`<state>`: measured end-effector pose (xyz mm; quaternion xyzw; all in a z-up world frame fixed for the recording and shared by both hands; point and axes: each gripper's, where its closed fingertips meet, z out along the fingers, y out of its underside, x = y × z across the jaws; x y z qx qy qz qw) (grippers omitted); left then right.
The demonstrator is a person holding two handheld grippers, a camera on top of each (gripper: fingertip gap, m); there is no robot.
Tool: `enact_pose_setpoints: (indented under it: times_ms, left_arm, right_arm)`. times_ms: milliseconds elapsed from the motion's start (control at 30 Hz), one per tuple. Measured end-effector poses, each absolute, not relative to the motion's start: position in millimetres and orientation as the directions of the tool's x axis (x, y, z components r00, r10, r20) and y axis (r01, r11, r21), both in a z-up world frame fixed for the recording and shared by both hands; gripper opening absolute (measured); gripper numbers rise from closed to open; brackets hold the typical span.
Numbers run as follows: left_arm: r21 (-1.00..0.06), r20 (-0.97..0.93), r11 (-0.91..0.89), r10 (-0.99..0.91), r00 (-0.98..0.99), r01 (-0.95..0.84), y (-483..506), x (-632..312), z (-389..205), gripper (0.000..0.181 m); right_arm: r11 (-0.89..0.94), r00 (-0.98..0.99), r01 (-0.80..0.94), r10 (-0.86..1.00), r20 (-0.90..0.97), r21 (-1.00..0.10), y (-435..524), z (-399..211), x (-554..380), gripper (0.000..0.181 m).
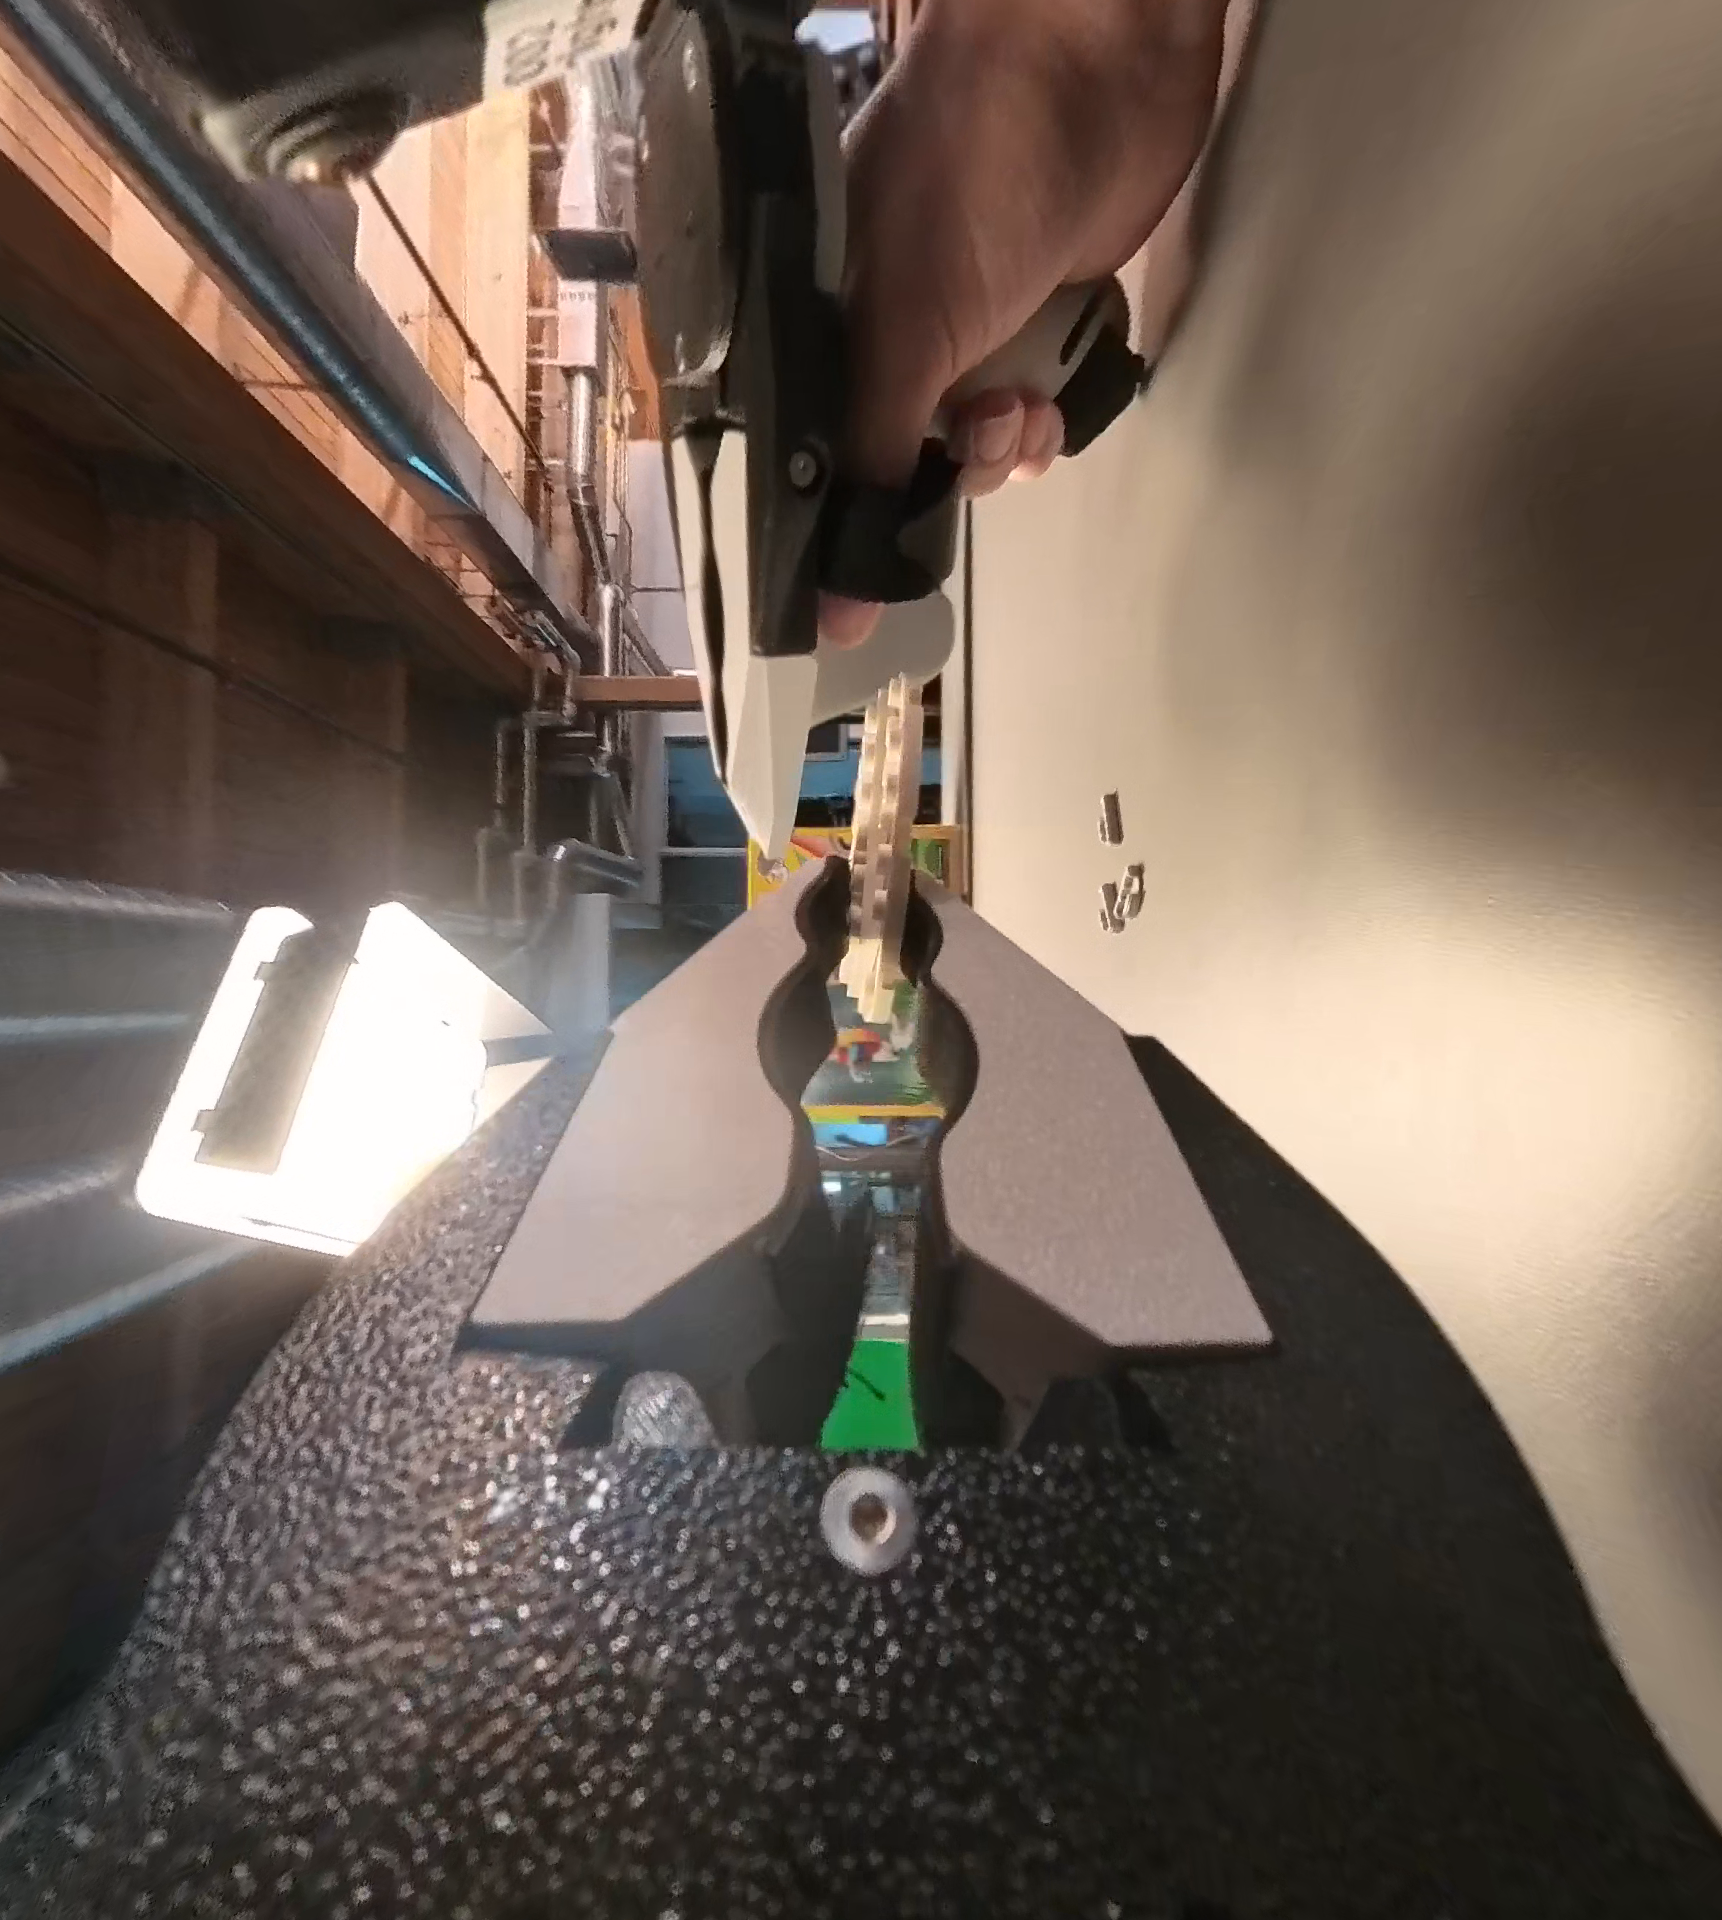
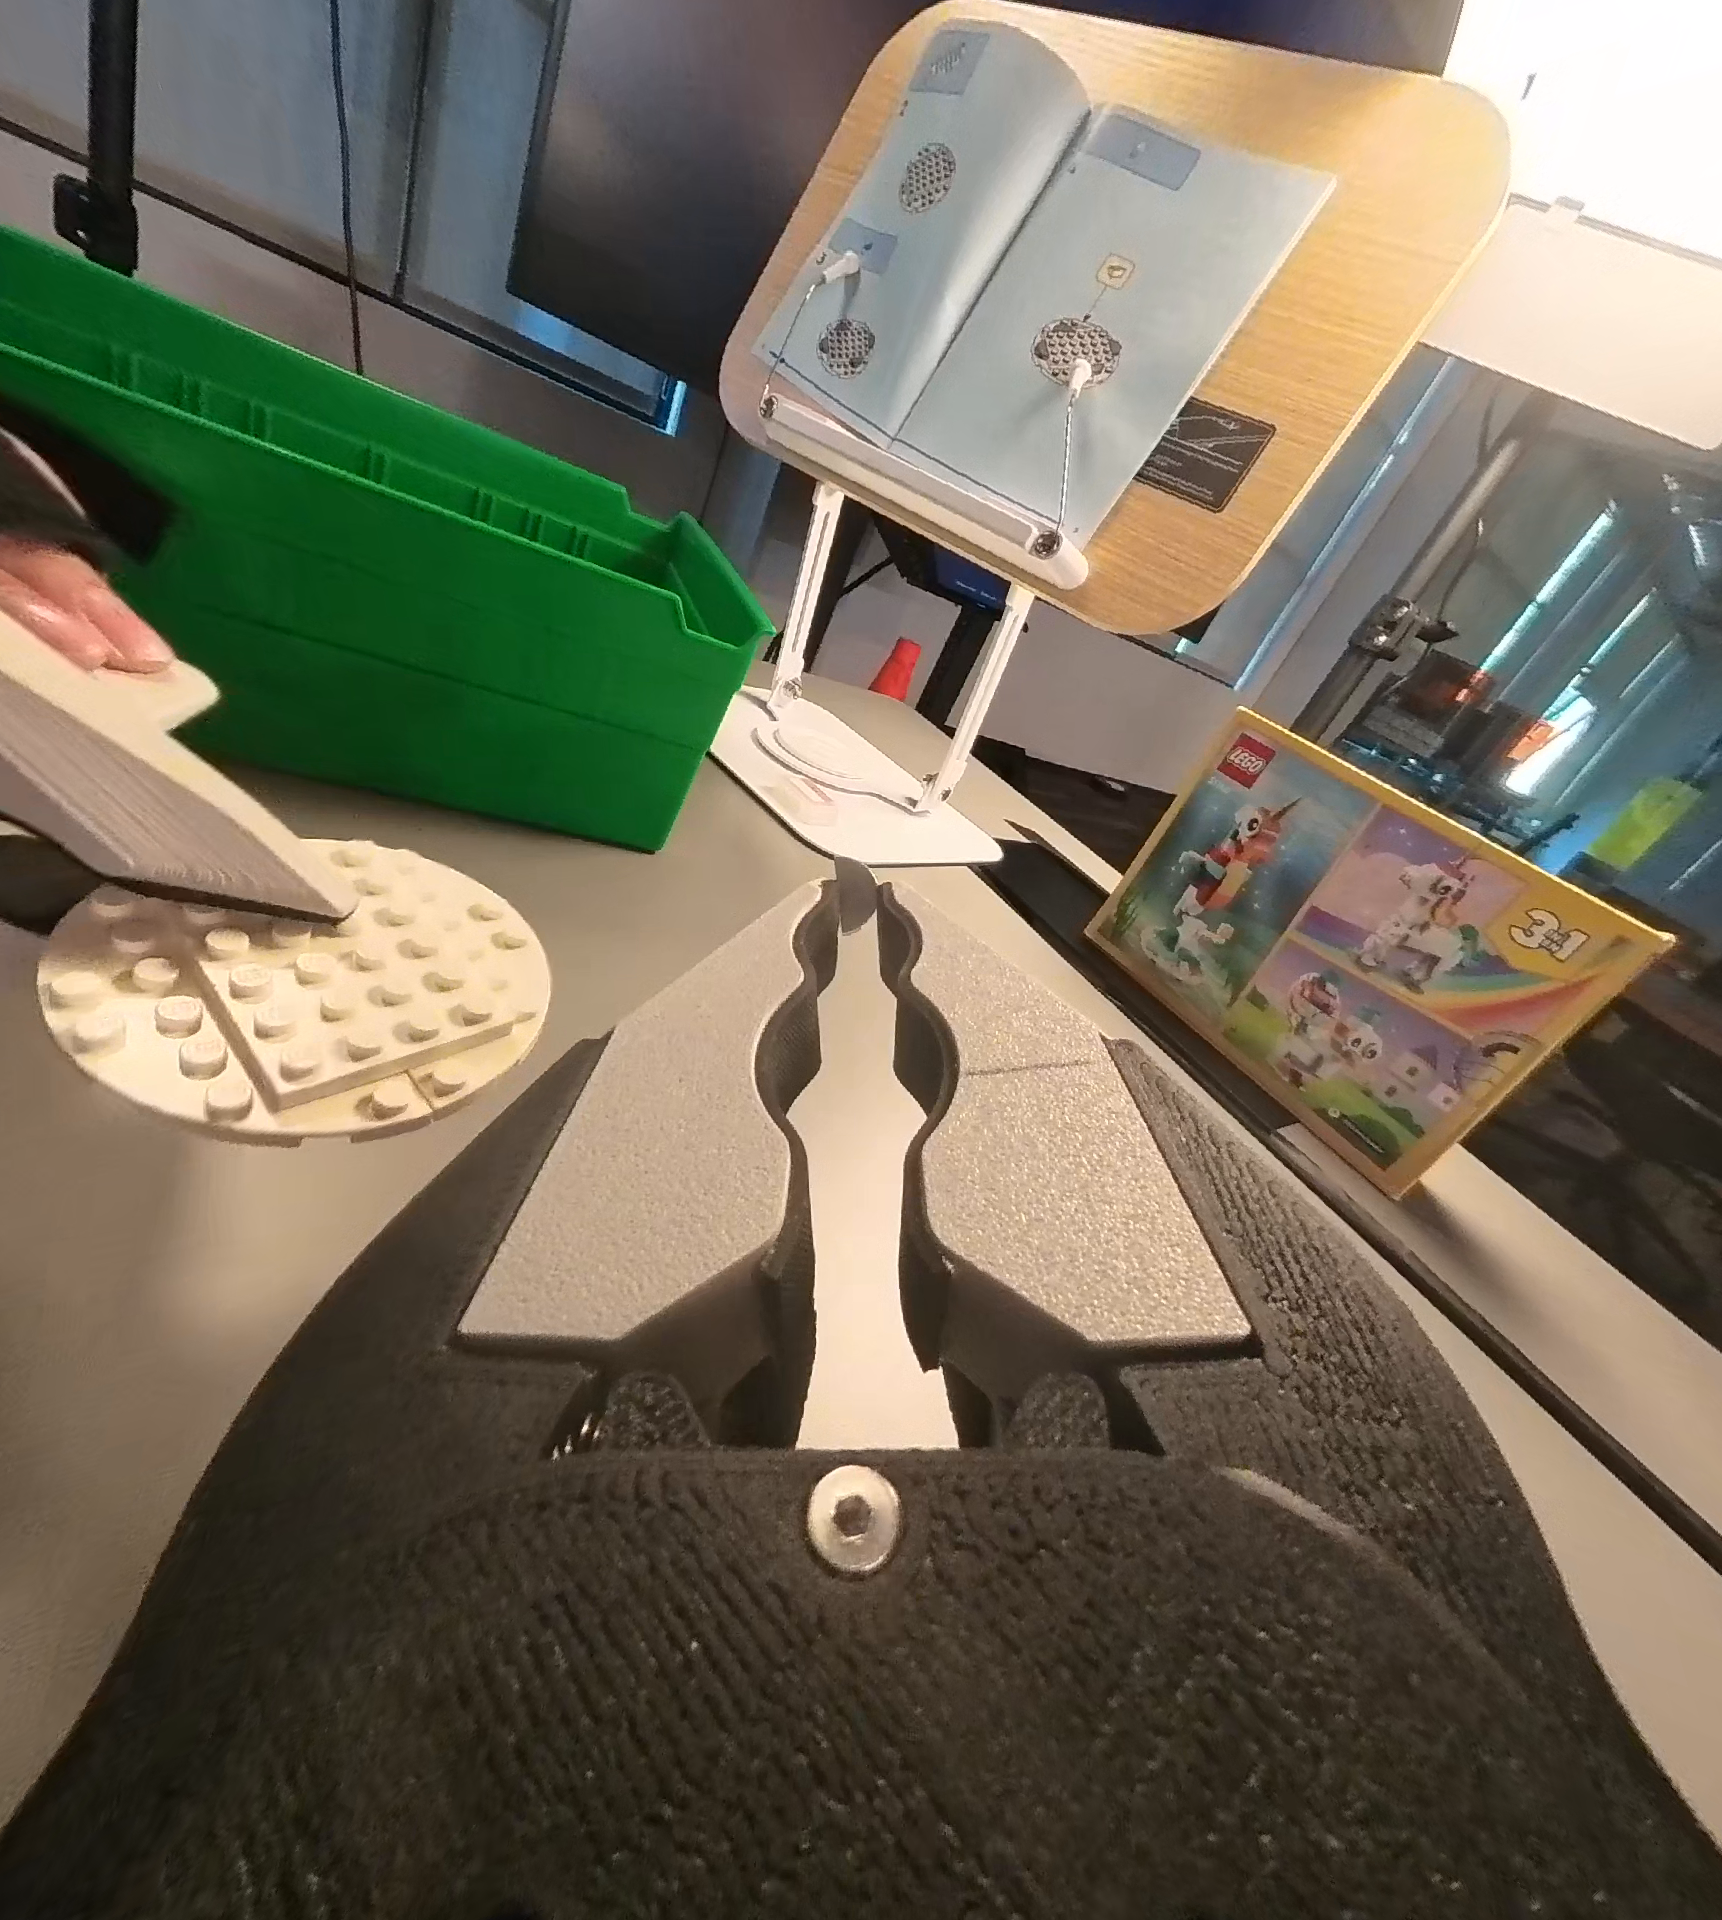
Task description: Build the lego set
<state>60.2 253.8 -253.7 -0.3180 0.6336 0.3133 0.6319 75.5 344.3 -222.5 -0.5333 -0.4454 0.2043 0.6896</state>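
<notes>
A round white studded plate [image 2: 337, 997], made of quarter-round plates stacked in layers, sits low over the grey table [image 2: 57, 1299]. My left gripper [image 1: 872, 883] is shut on its rim; here the plate [image 1: 878, 831] shows edge-on between the jaws. From the right wrist view, the left gripper [image 2: 327, 914] has its upper finger lying over the studs. My right gripper [image 2: 852, 894] is shut to a narrow gap, to the right of the plate, with what looks like a small grey piece at its tips. It also shows in the left wrist view [image 1: 769, 842], just beside the plate.
A green bin [image 2: 421, 623] stands behind the plate. An open instruction booklet [image 2: 1023, 312] rests on a wooden stand at the back. The set's box [image 2: 1356, 966] stands at the right table edge. Small grey loose pieces [image 1: 1119, 894] lie on the table. My hands' fingertips stand some 10 centimetres from each other.
</notes>
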Motion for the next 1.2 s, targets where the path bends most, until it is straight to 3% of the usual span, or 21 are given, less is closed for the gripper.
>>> enact_pose_setpoints:
  times_ms: [333, 467, 633, 767, 1200]
  left_arm:
    - [0.042, -0.999, 0.617, 0.02, -0.037, -0.786, 251.0, 65.7, -257.9, 0.006]
    - [0.049, -0.999, 0.616, 0.031, -0.038, -0.786, 251.9, 65.3, -257.1, 0.007]
    - [0.061, -0.998, 0.617, 0.042, -0.045, -0.784, 252.4, 66.2, -257.5, 0.006]
    - [0.066, -0.998, 0.618, 0.046, -0.048, -0.784, 253.1, 66.1, -257.8, 0.006]
    - [0.09, -0.996, 0.624, 0.064, -0.064, -0.776, 253.5, 67.4, -258.4, 0.006]
  right_arm:
    - [0.388, 0.474, 0.209, 0.762, 0.44, -0.898, 333.8, -213.8, 69.6, 0.005]
    - [0.283, 0.244, 0.172, 0.916, 0.319, -0.943, 306.3, -207.1, 56.9, 0.005]
    - [0.112, 0.003, 0.365, 0.993, 0.122, -0.924, 279.6, -227.7, 52.9, 0.005]
    - [0.149, -0.03, 0.461, 0.988, 0.153, -0.875, 273.6, -240.0, 52.4, 0.005]
    - [0.128, -0.056, 0.52, 0.992, 0.116, -0.845, 268.1, -248.0, 52.8, 0.006]
